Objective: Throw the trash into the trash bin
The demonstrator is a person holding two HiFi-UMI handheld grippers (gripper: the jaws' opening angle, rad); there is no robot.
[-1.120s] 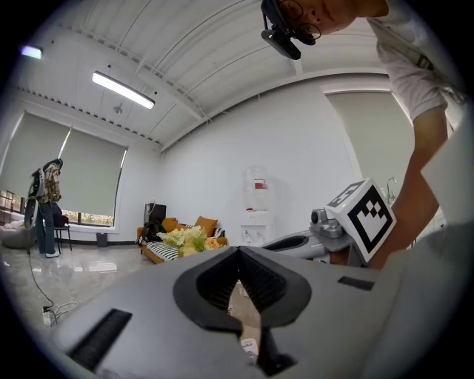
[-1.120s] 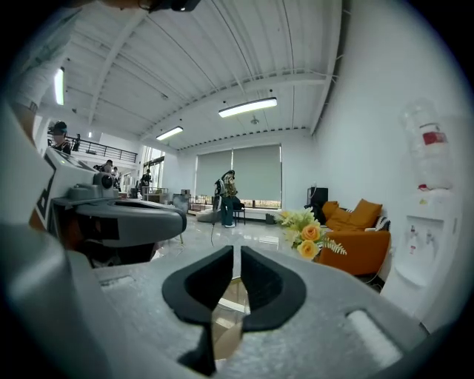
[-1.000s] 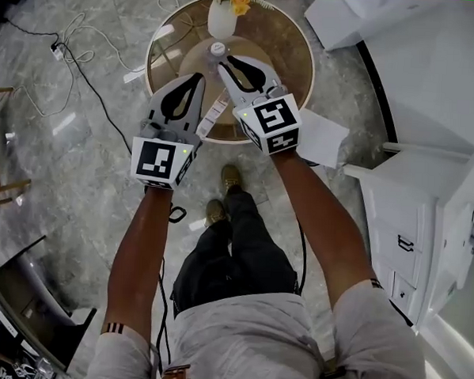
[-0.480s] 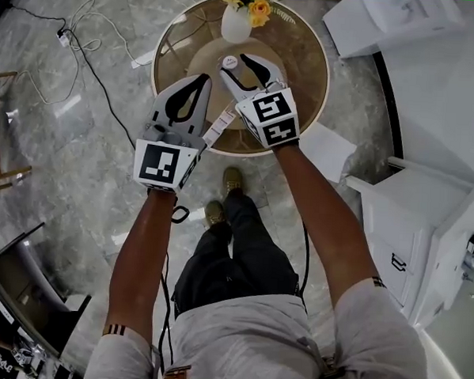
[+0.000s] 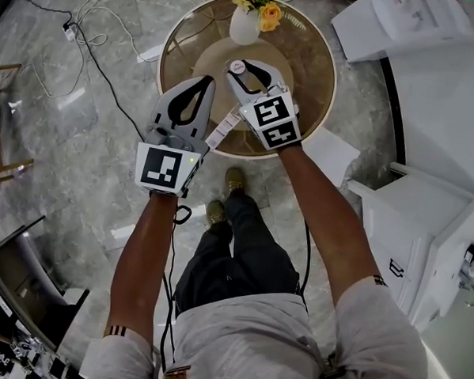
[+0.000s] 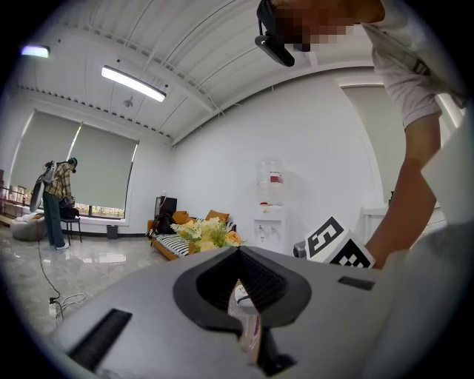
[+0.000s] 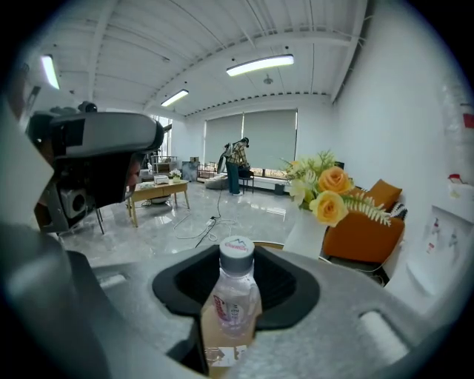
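A small clear plastic bottle [image 5: 238,66] with a white cap stands upright on the round glass table [image 5: 306,77]. My right gripper [image 5: 243,66] reaches over the table with a finger on each side of the bottle [image 7: 233,300]. Its jaws are closing, and a sliver of table still shows between the bottle and one finger. My left gripper [image 5: 204,82] hovers at the table's near left rim, shut on a crumpled wrapper [image 6: 244,326]. A printed strip of the wrapper [image 5: 224,130] sticks out between the two grippers.
A white vase of yellow flowers [image 5: 247,23] stands on the table just beyond the bottle. White cabinets [image 5: 426,210] fill the right side. Cables [image 5: 78,42] trail over the marble floor at the left. A white square object [image 5: 334,154] lies by the table's right edge.
My right gripper has come down and forward over the table, so the bottle, which was beyond its tips, now stands between its fingers. The left gripper shifted a little with the wrapper.
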